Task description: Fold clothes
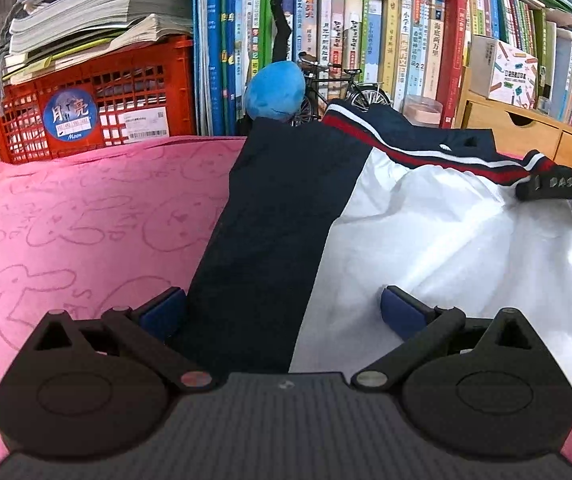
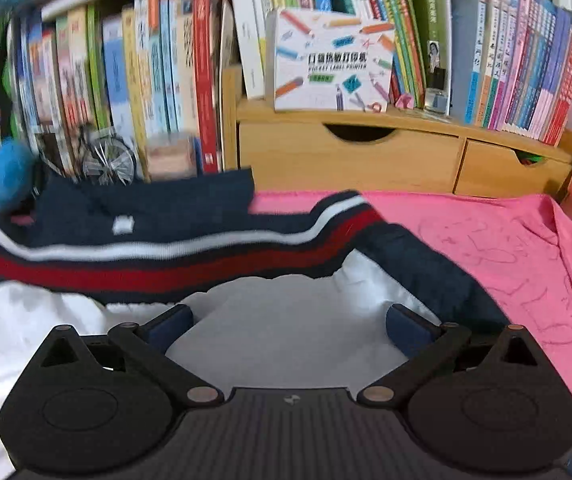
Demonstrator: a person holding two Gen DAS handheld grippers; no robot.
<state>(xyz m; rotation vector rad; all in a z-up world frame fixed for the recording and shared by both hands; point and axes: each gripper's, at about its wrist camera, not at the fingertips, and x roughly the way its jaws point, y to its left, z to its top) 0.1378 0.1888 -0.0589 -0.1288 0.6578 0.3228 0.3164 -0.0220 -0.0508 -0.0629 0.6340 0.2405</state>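
Note:
A navy and white jacket [image 1: 426, 216] with a red and white striped band lies spread on a pink cloth [image 1: 86, 220]. My left gripper [image 1: 282, 312] is open, low over the jacket where its navy panel meets the white one. My right gripper [image 2: 290, 326] is open over the jacket's white part [image 2: 286, 336], just below the striped band [image 2: 166, 264]. The right gripper's tip [image 1: 558, 188] shows at the right edge of the left wrist view, by the striped band. Neither gripper holds the cloth.
A red crate [image 1: 94, 96] with stacked papers stands at the back left. Rows of books [image 1: 366, 40], a blue plush toy [image 1: 276, 90] and a small model bicycle [image 1: 342, 92] stand behind the jacket. Wooden drawers [image 2: 366, 152] stand at the back right.

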